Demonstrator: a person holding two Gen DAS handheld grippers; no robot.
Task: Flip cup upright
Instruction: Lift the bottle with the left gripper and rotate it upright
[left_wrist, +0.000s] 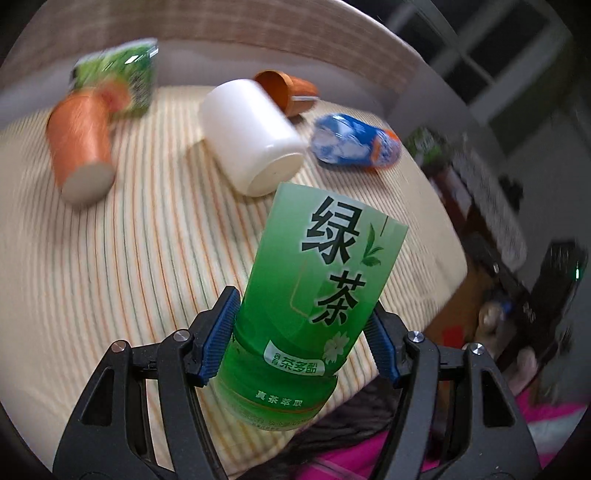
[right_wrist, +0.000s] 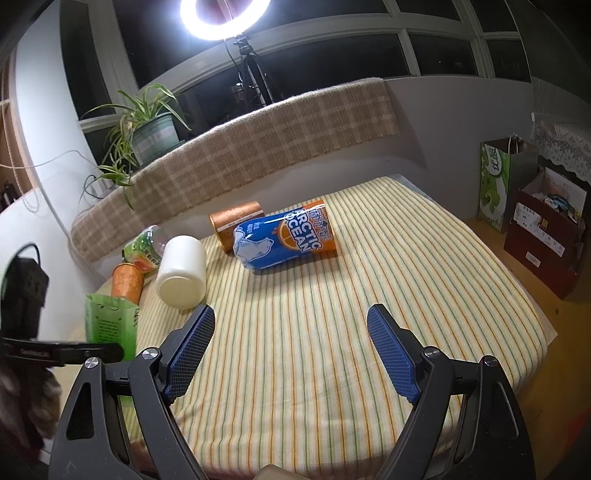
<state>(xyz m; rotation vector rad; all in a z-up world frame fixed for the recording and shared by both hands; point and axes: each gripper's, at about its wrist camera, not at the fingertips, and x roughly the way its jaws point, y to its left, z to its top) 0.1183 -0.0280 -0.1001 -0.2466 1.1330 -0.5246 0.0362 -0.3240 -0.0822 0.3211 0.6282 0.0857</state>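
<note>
Striped cloth (right_wrist: 332, 332) under ring light (right_wrist: 223, 18), dark windows (right_wrist: 332, 55).

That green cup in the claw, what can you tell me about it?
The green cup looks like a cut-off tea bottle of thin clear plastic with a green label bearing large dark Chinese characters and a leaf. The left claw pinches it between blue ribbed pads, tilted, above the striped cloth, touching nothing else.

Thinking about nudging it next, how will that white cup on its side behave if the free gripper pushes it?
The white cup lies on its side, so it will likely roll. The striped cloth may slow it. It looks like smooth, stiff plastic, so probably light and slippery.
</note>
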